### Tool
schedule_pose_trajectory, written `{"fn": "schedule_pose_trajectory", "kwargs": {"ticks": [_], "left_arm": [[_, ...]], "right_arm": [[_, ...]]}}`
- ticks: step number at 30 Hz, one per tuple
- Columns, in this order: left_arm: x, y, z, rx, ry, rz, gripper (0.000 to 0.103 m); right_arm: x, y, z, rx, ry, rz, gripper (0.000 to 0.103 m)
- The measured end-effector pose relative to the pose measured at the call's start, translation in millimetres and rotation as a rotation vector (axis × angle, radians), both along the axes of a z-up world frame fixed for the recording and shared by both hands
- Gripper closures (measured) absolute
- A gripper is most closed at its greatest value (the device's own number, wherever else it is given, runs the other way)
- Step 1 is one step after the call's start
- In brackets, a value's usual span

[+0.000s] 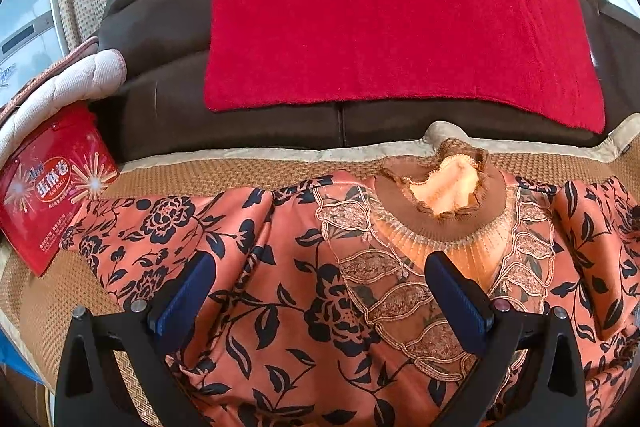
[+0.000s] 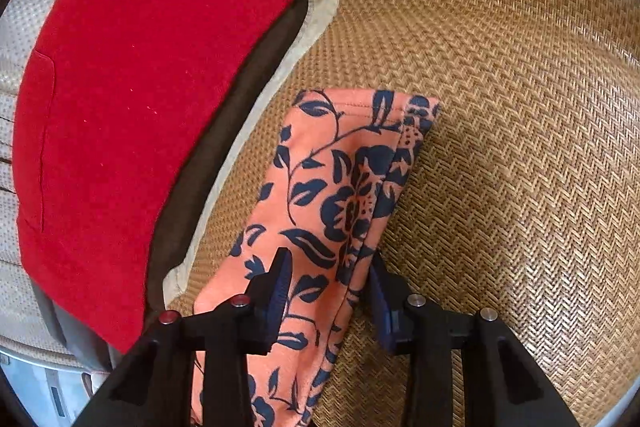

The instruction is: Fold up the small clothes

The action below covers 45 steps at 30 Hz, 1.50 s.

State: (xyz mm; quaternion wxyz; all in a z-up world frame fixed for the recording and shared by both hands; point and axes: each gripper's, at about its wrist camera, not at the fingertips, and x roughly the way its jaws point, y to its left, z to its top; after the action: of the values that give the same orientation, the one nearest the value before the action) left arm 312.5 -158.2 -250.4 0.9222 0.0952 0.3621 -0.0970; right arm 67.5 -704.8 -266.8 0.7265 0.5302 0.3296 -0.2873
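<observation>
On the woven rattan mat (image 1: 248,171), along its far edge with the beige border, we see an orange blouse (image 1: 280,267) with a dark floral print spread flat, its brown ribbed collar (image 1: 440,203) toward that edge and lace panels running down from the neck. At the mat's left edge lies a red snack box (image 1: 44,195) printed with fireworks; it is closed, so we cannot tell what it holds. Behind the mat a red towel (image 1: 400,27) is draped over a dark brown sofa cushion (image 1: 160,27), and a quilted beige cloth (image 1: 80,79) sits above the box.

The left tool (image 1: 320,291) hovers over the blouse's chest with its jaws wide and nothing pinched between them; whether the pads touch the fabric we cannot tell.

The right wrist view shows what the left does not: one sleeve (image 2: 336,187) of the blouse lying folded in a long strip on the mat, its cuff end pointing away from the camera, with bare weave stretching to the right. The right tool (image 2: 330,279) straddles this sleeve with jaws drawn fairly narrow; the fabric lies between them, the right pad at the sleeve's edge, the left pad over the print, though a firm pinch is not evident. The collar and the box appear only in the left wrist view.
</observation>
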Motion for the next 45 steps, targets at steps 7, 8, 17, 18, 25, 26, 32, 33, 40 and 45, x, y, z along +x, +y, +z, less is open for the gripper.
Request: {"fn": "schedule_pose_trajectory", "kwargs": {"ticks": [7, 8, 17, 18, 25, 26, 32, 33, 40, 45], "left_arm": [[4.8, 21.7, 9.3, -0.046, 0.005, 0.039, 0.0], [6.1, 28.5, 11.4, -0.048, 0.002, 0.057, 0.0], [17.8, 110.5, 21.8, -0.044, -0.018, 0.277, 0.0], [18.4, 120.4, 23.1, -0.044, -0.022, 0.301, 0.0], [22.1, 165.6, 26.1, -0.08, -0.016, 0.393, 0.0], [23.5, 167.8, 25.4, -0.083, -0.012, 0.396, 0.0], [28.3, 168.1, 22.9, -0.085, -0.001, 0.377, 0.0], [29.2, 169.2, 22.7, -0.087, 0.0, 0.378, 0.0], [27.2, 158.4, 23.7, -0.087, -0.01, 0.357, 0.0], [22.3, 120.9, 24.0, -0.034, -0.01, 0.25, 0.0]], "right_arm": [[25.2, 20.7, 0.7, -0.057, -0.043, 0.064, 0.096], [26.5, 26.1, 3.5, -0.069, -0.06, 0.067, 0.096], [70.6, 142.8, 86.0, -0.166, -0.416, 0.357, 0.096], [77.7, 158.8, 92.1, -0.169, -0.442, 0.402, 0.096], [151.7, 290.5, 73.0, -0.078, -0.422, 0.756, 0.092], [163.4, 309.5, 61.1, -0.039, -0.373, 0.809, 0.091], [181.7, 378.8, -7.7, 0.069, -0.245, 1.022, 0.017], [176.7, 380.7, -9.2, 0.064, -0.251, 1.04, 0.017], [162.1, 318.9, 0.3, 0.307, -0.56, 0.939, 0.017], [168.2, 289.9, -12.4, 0.393, -0.582, 0.833, 0.017]]}}
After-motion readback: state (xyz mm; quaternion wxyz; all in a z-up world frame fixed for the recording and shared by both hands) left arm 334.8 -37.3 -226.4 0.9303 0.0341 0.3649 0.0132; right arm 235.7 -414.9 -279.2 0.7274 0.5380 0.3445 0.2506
